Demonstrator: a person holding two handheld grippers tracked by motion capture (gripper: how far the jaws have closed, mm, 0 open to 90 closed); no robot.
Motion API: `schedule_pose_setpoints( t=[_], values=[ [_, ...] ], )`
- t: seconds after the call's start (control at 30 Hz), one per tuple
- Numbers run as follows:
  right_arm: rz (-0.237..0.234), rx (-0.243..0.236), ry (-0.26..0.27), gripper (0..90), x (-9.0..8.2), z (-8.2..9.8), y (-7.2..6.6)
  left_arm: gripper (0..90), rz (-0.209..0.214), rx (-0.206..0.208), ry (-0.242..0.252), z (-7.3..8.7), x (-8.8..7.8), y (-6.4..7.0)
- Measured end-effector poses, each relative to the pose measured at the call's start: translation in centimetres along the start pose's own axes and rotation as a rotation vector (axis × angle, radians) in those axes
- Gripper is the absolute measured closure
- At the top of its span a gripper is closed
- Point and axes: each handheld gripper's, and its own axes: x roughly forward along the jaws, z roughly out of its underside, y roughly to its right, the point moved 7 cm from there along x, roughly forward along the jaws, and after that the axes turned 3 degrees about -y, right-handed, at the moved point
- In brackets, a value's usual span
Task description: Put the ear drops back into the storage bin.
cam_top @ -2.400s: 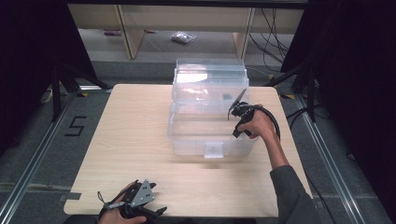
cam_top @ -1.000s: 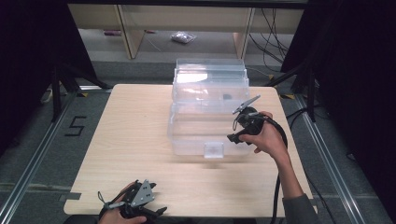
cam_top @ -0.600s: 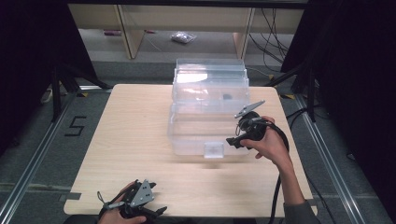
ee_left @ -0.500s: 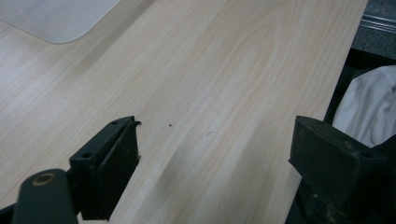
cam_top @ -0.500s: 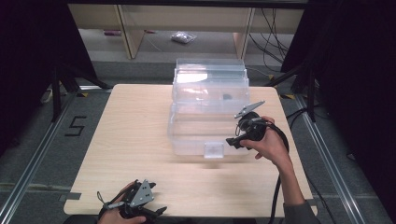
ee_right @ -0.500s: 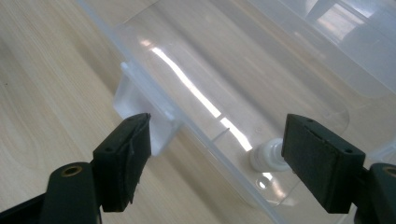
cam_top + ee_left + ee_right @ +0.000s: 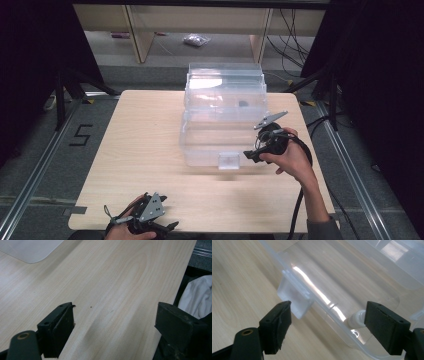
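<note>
Box: the clear plastic box [image 7: 223, 117] stands on the bench [image 7: 135, 145], right of the middle and toward the far edge, with its front latch tab [image 7: 229, 161] facing you.
Right gripper: your right gripper [image 7: 252, 154] is at the box's front right corner, just beside the front wall.
Right jaws: they have just been opening and stand wide apart; in the right gripper view the latch tab [image 7: 294, 298] and the box rim [image 7: 332, 315] lie ahead between them, with neither pad pressing on anything.
Left gripper: your left gripper [image 7: 167, 229] rests low at the near edge of the bench, well apart from the box.
Left jaws: wide apart, with bare wood between them in the left gripper view.
</note>
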Motion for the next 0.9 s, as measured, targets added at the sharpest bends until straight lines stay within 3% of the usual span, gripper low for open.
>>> schedule_pose_setpoints(
  t=[0.23,0.4,0.43,0.47,0.53,0.67,0.73,0.8,0.87,0.9],
  values=[
    [-0.003,0.006,-0.010,22.0,0.3,0.7,-1.1,15.0,-0.001,0.001,0.000,0.0,0.0,0.0],
    [0.000,-0.026,-0.007,21.8,0.5,0.9,-1.7,15.0,-0.002,0.000,0.001,0.0,0.0,0.0],
    [0.003,-0.005,-0.014,21.6,0.6,1.0,-2.0,15.0,-0.001,0.000,0.001,0.0,0.0,0.0],
    [-0.001,-0.019,-0.008,21.2,0.6,1.1,-2.1,15.0,-0.001,0.000,0.001,0.0,0.0,0.0],
    [-0.013,-0.005,-0.003,21.0,0.6,1.2,-2.6,15.0,-0.001,-0.001,0.002,0.0,0.0,0.0],
    [-0.022,-0.044,0.016,19.7,0.5,1.3,-2.9,15.0,-0.001,0.000,-0.003,0.0,0.0,0.0],
    [-0.018,-0.017,0.008,19.6,0.5,1.6,-3.2,15.0,-0.002,0.002,-0.001,0.0,0.0,0.0],
    [-0.019,-0.050,0.030,19.2,0.8,1.6,-3.1,15.0,-0.002,0.000,0.000,0.0,0.0,0.0],
    [-0.019,-0.040,0.035,19.0,0.9,1.8,-3.4,15.0,-0.003,0.002,-0.002,0.0,0.0,0.0],
    [-0.023,-0.069,0.035,18.7,1.0,2.0,-3.3,15.0,-0.002,0.001,-0.002,0.0,0.0,0.0]
  ],
)
